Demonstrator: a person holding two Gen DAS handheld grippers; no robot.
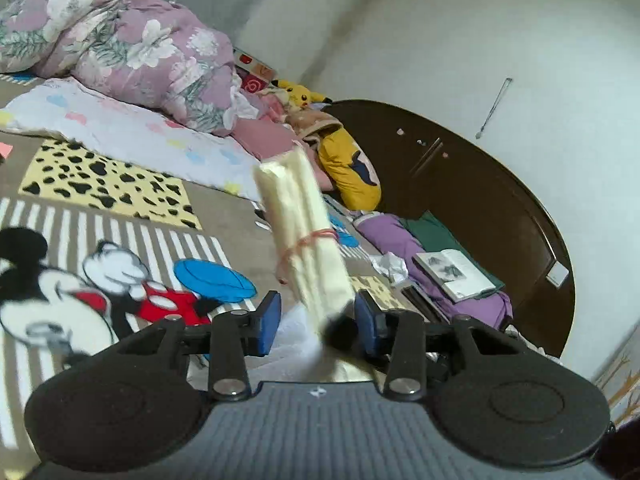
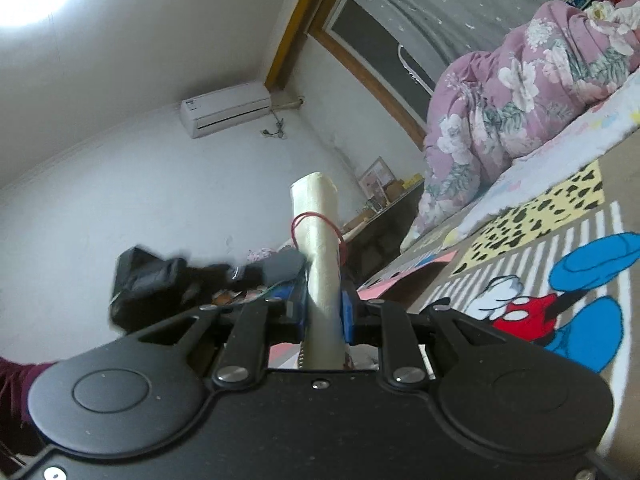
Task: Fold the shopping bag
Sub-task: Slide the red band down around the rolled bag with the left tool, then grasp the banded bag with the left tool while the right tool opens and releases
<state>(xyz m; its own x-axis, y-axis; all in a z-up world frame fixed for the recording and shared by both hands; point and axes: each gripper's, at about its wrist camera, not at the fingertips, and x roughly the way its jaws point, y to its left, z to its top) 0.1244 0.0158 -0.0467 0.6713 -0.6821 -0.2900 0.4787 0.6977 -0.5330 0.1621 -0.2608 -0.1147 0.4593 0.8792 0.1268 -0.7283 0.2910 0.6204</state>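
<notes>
The shopping bag (image 1: 300,220) is folded into a long cream bundle with a red rubber band (image 1: 308,240) around its middle. In the left wrist view it slants up between my left gripper's (image 1: 318,320) blue pads. The left pad (image 1: 269,320) stands clear of it, so that gripper is open. The bundle's lower end is blurred, close to the right pad. In the right wrist view the bundle (image 2: 320,240) stands upright with the band (image 2: 316,216) high on it. My right gripper (image 2: 323,312) is shut on its lower part. The left gripper's blurred housing (image 2: 152,280) sits just left of it.
Below lies a bed with a cartoon blanket (image 1: 120,220). A floral quilt (image 1: 120,40) is heaped at the far side. A dark wooden headboard (image 1: 480,200) curves on the right, with an open book (image 1: 452,272) and clothes before it. A person's dark red sleeve (image 2: 16,380) is at the left edge.
</notes>
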